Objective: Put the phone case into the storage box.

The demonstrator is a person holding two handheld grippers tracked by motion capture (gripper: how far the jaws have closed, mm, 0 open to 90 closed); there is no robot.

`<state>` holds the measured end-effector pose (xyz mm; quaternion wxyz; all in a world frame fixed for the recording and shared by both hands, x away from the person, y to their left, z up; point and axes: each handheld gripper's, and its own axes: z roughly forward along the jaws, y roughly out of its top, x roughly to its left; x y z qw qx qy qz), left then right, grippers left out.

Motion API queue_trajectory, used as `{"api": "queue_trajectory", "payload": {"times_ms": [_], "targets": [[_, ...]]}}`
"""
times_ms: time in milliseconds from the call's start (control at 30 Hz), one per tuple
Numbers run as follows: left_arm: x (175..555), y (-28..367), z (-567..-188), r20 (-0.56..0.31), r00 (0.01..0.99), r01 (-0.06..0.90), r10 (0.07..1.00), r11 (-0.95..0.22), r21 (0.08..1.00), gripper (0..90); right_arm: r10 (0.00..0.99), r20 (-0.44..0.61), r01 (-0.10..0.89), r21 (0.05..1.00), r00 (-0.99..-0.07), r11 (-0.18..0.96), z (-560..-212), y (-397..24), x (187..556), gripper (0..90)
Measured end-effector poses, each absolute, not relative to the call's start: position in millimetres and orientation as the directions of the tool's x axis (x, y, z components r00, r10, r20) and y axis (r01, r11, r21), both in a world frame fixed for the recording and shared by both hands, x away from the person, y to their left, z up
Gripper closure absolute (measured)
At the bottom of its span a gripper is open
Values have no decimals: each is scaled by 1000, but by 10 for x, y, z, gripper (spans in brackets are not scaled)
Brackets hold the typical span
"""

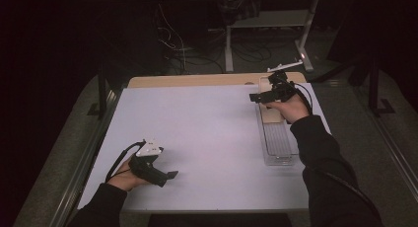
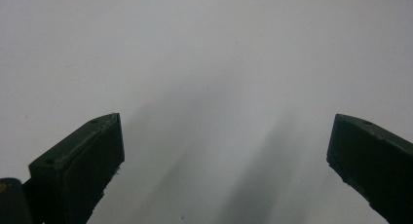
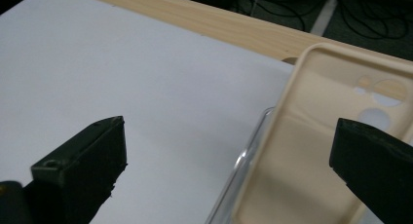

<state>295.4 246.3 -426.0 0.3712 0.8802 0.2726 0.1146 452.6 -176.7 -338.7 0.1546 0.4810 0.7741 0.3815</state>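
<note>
A beige phone case (image 3: pixel 302 156) with camera cut-outs lies in the far end of a clear plastic tray (image 3: pixel 239 169). My right gripper (image 3: pixel 229 139) hangs open just above it, one jaw over the white sheet and the other over the case, with nothing held. From above, the right gripper (image 1: pixel 262 94) sits at the tray's (image 1: pixel 280 147) far end, over the case (image 1: pixel 268 114). My left gripper (image 1: pixel 166 176) rests low over the near left of the sheet. Its jaws (image 2: pixel 226 151) stand wide open above bare white surface.
A white sheet (image 1: pixel 207 133) covers most of the table, and a strip of wooden tabletop (image 1: pixel 197 80) shows at the back. Beyond the table are desk legs (image 1: pixel 229 49) and loose cables on a dark floor. Dark sleeves come in from the bottom.
</note>
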Motion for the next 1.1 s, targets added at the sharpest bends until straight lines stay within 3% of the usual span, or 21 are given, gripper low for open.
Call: {"api": "queue_trajectory", "payload": {"times_ms": [667, 1100], "targets": [[2995, 2461, -4147, -5, 847, 369, 532, -580, 727, 0, 736, 149, 520, 798, -660, 305, -3489, -1833, 3790, 0], [3023, 2433, -3980, -21, 852, 363, 524, -559, 746, 0, 683, 139, 474, 815, -718, 333, -3551, -1923, 3421, 0]]}}
